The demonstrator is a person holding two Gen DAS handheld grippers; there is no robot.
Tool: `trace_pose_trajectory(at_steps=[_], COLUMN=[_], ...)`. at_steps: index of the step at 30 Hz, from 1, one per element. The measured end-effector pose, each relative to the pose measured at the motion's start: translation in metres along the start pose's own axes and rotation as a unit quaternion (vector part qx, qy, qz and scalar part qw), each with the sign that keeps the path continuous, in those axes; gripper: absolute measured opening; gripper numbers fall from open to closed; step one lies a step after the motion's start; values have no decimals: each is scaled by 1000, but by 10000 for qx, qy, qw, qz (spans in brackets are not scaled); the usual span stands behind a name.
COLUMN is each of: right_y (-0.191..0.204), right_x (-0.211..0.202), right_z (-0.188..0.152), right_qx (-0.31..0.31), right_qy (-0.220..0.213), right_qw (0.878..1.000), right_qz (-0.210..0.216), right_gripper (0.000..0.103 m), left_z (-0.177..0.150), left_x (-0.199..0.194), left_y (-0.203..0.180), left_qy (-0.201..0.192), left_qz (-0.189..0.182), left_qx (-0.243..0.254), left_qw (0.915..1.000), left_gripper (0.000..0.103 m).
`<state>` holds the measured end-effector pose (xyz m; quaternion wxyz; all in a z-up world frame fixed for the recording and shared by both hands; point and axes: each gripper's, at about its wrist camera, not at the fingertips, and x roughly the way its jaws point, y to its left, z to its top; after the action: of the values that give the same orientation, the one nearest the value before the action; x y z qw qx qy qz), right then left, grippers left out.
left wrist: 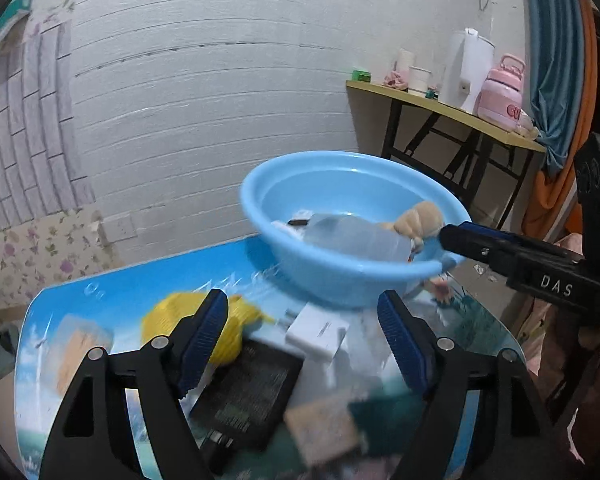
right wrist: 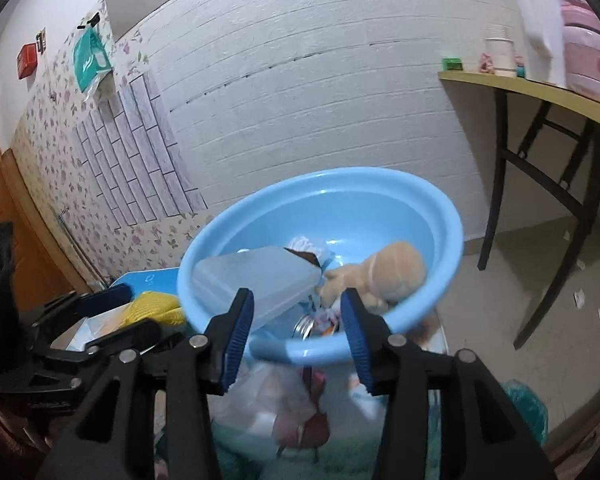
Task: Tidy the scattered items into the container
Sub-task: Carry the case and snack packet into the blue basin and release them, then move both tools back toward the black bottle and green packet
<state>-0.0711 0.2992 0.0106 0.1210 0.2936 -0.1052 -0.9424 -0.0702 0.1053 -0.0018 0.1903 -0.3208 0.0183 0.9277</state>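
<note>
1. While the left wrist view looks down over the counter [left wrist: 112, 292], the left tongs [left wrist: 302, 338] stand wide apart with nothing clamped between them. Below them lie a black flat device [left wrist: 248, 392], a white box [left wrist: 318, 334] and a yellow mesh item [left wrist: 236, 320], with a blurred tan block [left wrist: 320, 428] nearest the lens. The blue basin [left wrist: 340, 268] sits just beyond, holding a clear plastic bottle [left wrist: 356, 236] and a tan plush toy [left wrist: 420, 218]. The right tongs [left wrist: 456, 236] reach over its rim.

2. Over on the right wrist view, the right tongs [right wrist: 298, 334] are parted too, gripping nothing, poised at the near rim of the basin [right wrist: 440, 280]. Bottle [right wrist: 260, 280] and plush [right wrist: 392, 276] lie inside. The left tongs [right wrist: 112, 312] show at left, by the yellow mesh [right wrist: 156, 306].
</note>
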Motion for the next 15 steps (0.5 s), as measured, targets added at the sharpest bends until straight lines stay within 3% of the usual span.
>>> trace_pose_trajectory(at_steps=[8,15], right_y=[24,35], right_x=[-21,-19], right_z=[-17,-46], right_qx=[-161,-318], right_qy=[100,512], right_qw=[9998,9981], right_qz=[-46,95], right_gripper=[45,45], left_z=[-30,-51], left_x=[-26,-27], left_y=[36,51], left_qy=[1,214], left_qz=[226,379], left_qx=[-401,-510], left_qw=[9989,9977], left_gripper=[78,78])
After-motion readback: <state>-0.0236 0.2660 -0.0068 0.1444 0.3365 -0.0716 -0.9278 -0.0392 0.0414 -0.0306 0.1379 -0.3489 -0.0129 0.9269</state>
